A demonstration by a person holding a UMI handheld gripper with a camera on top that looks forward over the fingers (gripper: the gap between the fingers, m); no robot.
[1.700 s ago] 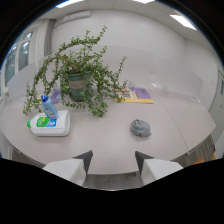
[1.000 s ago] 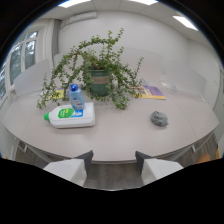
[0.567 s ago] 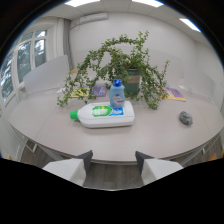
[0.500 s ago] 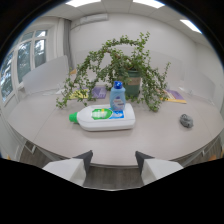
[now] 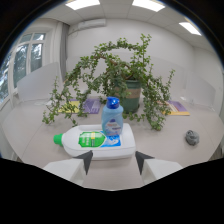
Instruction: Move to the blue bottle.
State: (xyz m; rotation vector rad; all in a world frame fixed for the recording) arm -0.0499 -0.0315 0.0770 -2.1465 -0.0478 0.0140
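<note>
Ahead of open claw: blue bottle, label unreadable.

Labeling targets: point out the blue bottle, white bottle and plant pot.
blue bottle (image 5: 112, 120), gripper view, on its body.
white bottle (image 5: 100, 141), gripper view, on its side.
plant pot (image 5: 130, 98), gripper view, on its wall.

- A wide pale table fills the lower room.
- White walls rise behind it.
- A window with a white frame lets in daylight at one side.
- Bright ceiling panels light the room.
- A wall-mounted air conditioner sits high up.
</note>
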